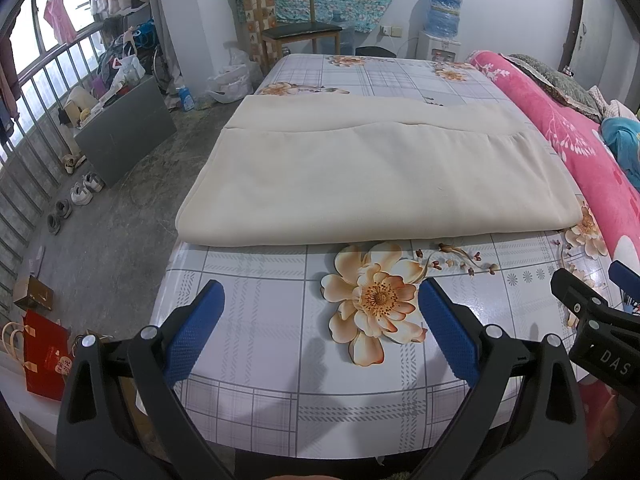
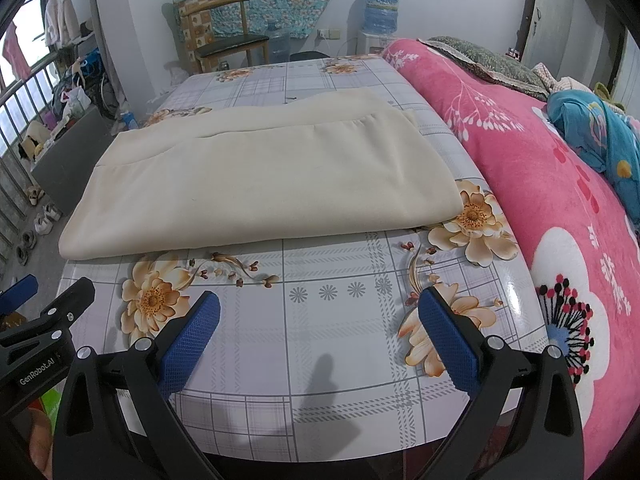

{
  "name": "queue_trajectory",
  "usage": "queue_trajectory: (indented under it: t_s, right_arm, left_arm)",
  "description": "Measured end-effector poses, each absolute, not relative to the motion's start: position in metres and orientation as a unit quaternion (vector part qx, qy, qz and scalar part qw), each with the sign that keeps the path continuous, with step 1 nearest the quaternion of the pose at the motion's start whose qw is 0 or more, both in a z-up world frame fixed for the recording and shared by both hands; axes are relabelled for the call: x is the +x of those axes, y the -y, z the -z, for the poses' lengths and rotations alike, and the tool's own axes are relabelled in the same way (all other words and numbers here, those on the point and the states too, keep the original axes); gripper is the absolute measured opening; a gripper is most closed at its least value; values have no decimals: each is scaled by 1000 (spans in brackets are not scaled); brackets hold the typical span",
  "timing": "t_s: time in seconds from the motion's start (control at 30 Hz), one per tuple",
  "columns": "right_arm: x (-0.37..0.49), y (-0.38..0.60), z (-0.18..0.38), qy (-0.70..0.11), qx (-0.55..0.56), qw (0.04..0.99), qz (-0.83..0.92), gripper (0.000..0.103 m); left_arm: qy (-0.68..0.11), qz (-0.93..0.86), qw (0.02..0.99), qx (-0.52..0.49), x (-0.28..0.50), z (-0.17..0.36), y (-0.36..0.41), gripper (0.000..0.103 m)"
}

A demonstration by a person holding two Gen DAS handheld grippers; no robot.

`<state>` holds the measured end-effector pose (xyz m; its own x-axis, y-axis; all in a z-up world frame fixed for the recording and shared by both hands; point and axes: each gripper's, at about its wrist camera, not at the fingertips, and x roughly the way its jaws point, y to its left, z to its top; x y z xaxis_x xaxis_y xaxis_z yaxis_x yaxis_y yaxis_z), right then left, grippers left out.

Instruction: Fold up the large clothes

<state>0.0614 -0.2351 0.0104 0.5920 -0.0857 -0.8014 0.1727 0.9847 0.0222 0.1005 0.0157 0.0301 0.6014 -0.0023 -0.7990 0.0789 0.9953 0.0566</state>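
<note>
The cream garment (image 1: 376, 176) lay folded into a flat, wide rectangle on the table (image 1: 260, 360), which carried a floral plaid oilcloth. At least one fold looked done: a gathered seam ran across the upper layer and a second cream layer stuck out beyond it toward the table's far edge, so the layers weren't flush. My read: partway to mostly folded, edges fairly tidy, the near edge a clean rounded fold line; probably one more fold across the long side left to get a compact stack, but can't confirm the target shape. The garment spanned nearly the full table width, its left corner at the left edge and its right corner close to the edge beside the pink blanket (image 2: 560, 200). Left gripper (image 1: 320, 320) was spread wide, nothing between its fingers, hovering over the near edge, well short of the garment's near fold. Right gripper (image 2: 320, 324) was the same: wide apart, empty, over the near right part of the table, bare oilcloth between it and the cloth. Neither touched fabric.
</note>
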Motion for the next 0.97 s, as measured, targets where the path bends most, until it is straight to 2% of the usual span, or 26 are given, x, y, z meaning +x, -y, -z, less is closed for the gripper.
queue_trajectory:
  t_s: [0.97]
  right_arm:
    - [61, 236, -11, -446, 49, 891, 73, 97]
  left_arm:
    - [-445, 26, 894, 42, 102, -31, -14, 94]
